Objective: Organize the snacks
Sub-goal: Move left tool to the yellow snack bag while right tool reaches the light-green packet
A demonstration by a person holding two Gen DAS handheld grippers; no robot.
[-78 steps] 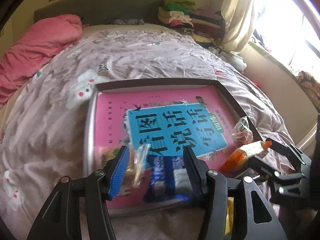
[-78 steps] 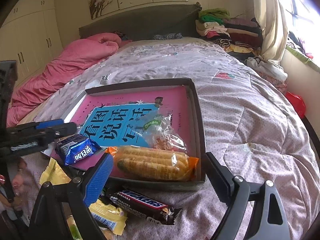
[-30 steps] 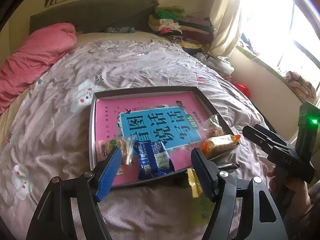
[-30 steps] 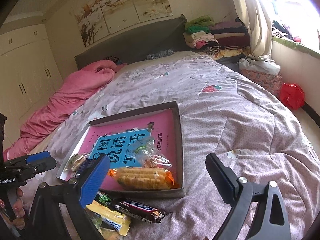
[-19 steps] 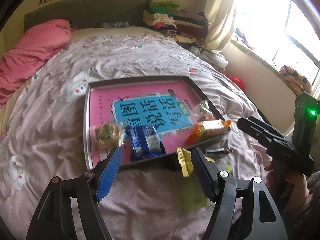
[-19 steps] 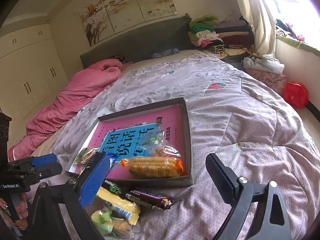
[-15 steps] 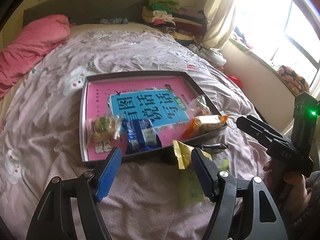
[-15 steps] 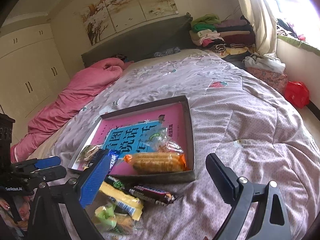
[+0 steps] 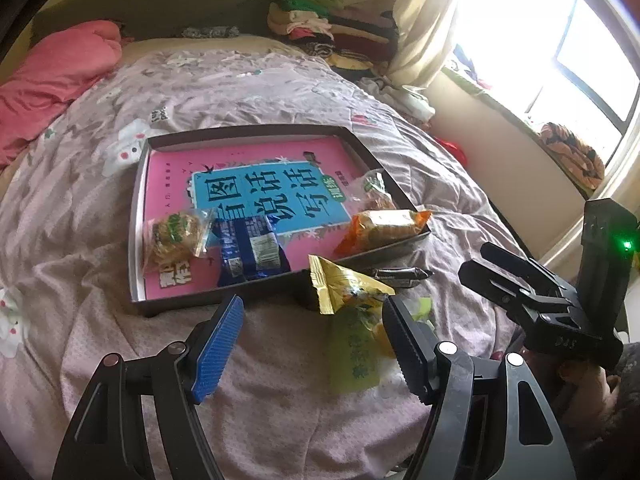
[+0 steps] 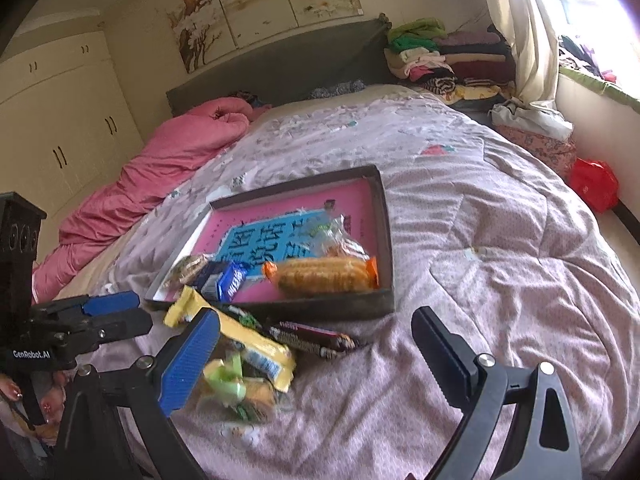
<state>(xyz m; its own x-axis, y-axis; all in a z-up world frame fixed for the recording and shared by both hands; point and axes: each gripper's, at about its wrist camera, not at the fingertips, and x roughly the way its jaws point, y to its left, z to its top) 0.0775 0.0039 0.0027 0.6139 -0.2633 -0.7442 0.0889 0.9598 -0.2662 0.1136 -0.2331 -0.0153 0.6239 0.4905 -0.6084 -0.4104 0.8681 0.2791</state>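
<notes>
A dark shallow tray (image 9: 256, 132) with a pink and blue book as its floor lies on the bed. In it are a clear biscuit pack (image 9: 172, 236), a blue pack (image 9: 250, 250), an orange cracker pack (image 9: 384, 226) and a clear bag (image 9: 374, 194). On the quilt in front of it lie a yellow pack (image 9: 340, 284), a dark chocolate bar (image 10: 312, 336) and a green-yellow pack (image 10: 232, 384). My left gripper (image 9: 314, 308) hangs open and empty above the quilt beside the yellow pack. My right gripper (image 10: 316, 320) is open and empty over the loose snacks.
A lilac quilt (image 10: 500, 248) covers the bed, with a pink duvet (image 10: 160, 172) bunched at the far left. Folded clothes (image 10: 440, 56) are stacked by the headboard. A curtain and window are on the right, and a red bag (image 10: 592, 184) lies on the floor.
My left gripper has drawn back from the tray, where it stood over the blue pack, and tilted down; the loose snacks now show in front. The right gripper has also pulled back.
</notes>
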